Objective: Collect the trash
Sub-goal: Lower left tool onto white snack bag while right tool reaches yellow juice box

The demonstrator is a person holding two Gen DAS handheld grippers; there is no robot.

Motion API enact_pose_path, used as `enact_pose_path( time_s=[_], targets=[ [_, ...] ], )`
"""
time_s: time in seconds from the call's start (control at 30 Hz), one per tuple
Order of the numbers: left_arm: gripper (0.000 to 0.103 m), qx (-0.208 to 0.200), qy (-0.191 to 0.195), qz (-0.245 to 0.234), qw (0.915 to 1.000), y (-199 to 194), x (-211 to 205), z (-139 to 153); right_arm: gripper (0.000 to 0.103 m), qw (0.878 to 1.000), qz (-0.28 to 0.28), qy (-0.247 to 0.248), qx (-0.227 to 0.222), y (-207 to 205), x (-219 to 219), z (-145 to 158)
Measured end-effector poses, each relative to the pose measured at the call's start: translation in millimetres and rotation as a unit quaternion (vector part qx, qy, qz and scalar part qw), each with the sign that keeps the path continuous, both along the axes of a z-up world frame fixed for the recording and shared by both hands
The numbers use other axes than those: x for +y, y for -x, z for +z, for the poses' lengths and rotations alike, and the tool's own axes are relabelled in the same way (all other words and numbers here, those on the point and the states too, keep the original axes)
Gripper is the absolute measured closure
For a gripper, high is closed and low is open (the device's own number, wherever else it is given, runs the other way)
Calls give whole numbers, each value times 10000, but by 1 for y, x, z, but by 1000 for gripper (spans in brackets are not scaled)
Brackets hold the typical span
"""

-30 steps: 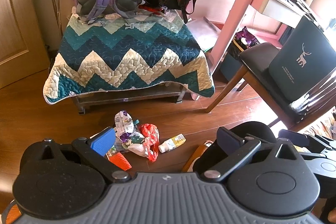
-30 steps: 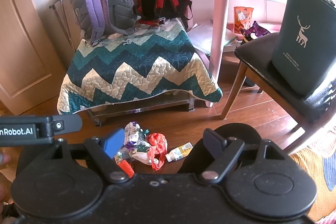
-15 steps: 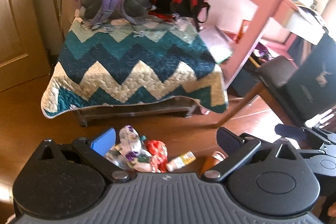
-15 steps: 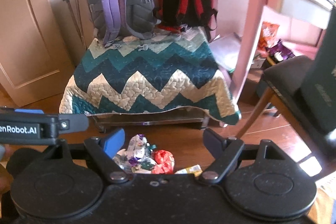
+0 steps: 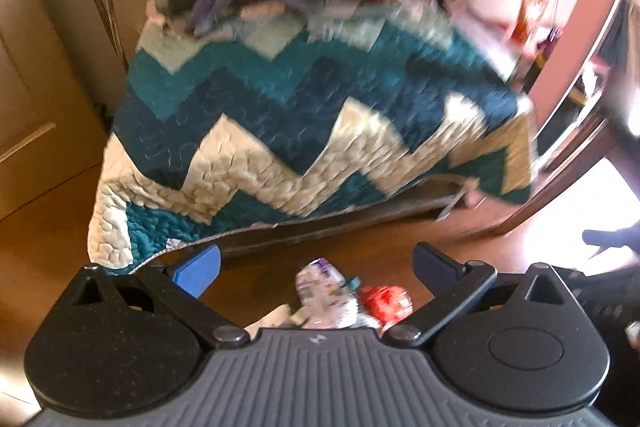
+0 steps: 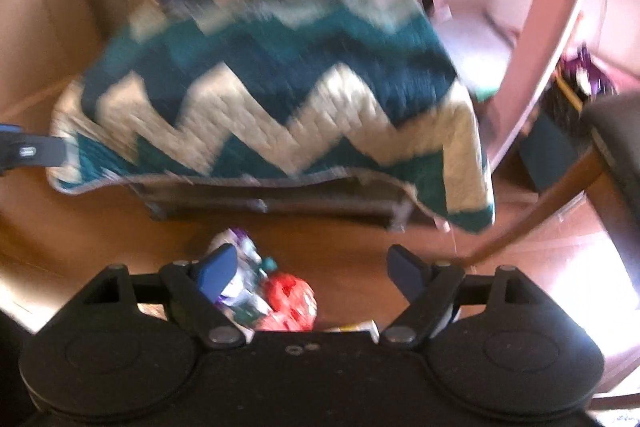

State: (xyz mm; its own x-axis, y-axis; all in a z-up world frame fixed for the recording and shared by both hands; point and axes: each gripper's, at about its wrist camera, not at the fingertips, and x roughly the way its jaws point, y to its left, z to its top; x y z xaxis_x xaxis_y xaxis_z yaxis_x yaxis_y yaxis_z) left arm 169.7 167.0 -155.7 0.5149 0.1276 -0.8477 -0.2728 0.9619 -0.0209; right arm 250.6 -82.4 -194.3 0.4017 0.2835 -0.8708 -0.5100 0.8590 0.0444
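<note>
Both claws — left claw and right claw — are held wide open and empty above the trash, piled on the floor before the quilt (views blurred). One wrapper should be pinched squarely — not the heap.

Quilted bench and, seemingly, chair leg hem bare floor.
</note>
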Motion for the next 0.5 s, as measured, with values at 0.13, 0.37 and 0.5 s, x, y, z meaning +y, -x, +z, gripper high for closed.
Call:
enact_pose_path(
  time_s=[0.13,0.37,0.5],
  targets=[
    [0,589,149,-159,9980,-29,23,-59,22,9986,-55,95,516,-27,12,-57],
    [0,1592,422,-4,9863,-80,28,-164,23,9831,-865,580,1505,-73,22,-172],
    [0,2102,605,95,9757,-111,28,-225,23,9594,-1628,848,2141,-85,13,-241]
  ],
)
